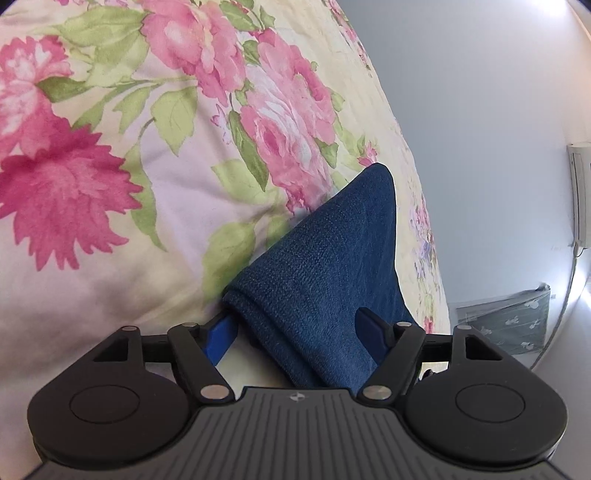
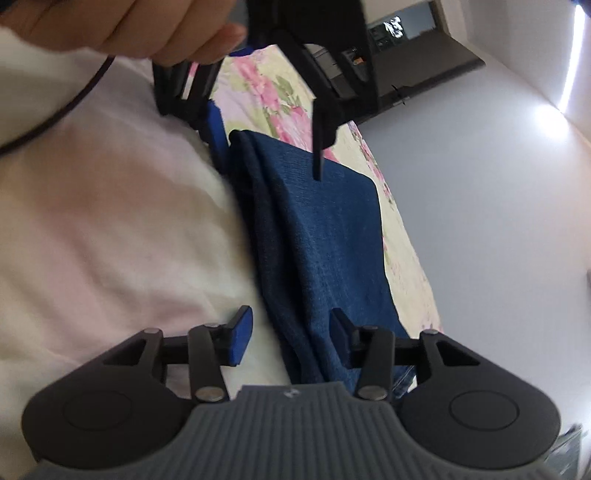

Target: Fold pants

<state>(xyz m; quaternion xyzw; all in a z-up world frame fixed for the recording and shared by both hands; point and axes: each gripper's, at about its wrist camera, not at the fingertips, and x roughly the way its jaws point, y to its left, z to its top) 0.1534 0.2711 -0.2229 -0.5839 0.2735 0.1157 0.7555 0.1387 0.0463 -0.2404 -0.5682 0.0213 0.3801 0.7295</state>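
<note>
Folded blue denim pants (image 1: 325,266) lie in a long narrow stack on a floral bedspread (image 1: 147,155). My left gripper (image 1: 295,326) stands open wide around the near end of the stack, its blue pads (image 1: 218,338) on either side and not pressing it. In the right wrist view the pants (image 2: 325,236) run away from me, and my right gripper (image 2: 291,332) is open astride their near end, with a gap between the left pad (image 2: 242,332) and the cloth. At the far end the left gripper (image 2: 267,155), held by a hand (image 2: 129,26), straddles the fold.
The bed's edge (image 1: 417,206) runs close along the right side of the pants, and a pale wall (image 1: 480,147) lies beyond it. A dark patterned bag (image 1: 509,317) sits low on the right. A dark cabinet (image 2: 424,66) stands past the bed, and a cable (image 2: 55,114) hangs from the hand.
</note>
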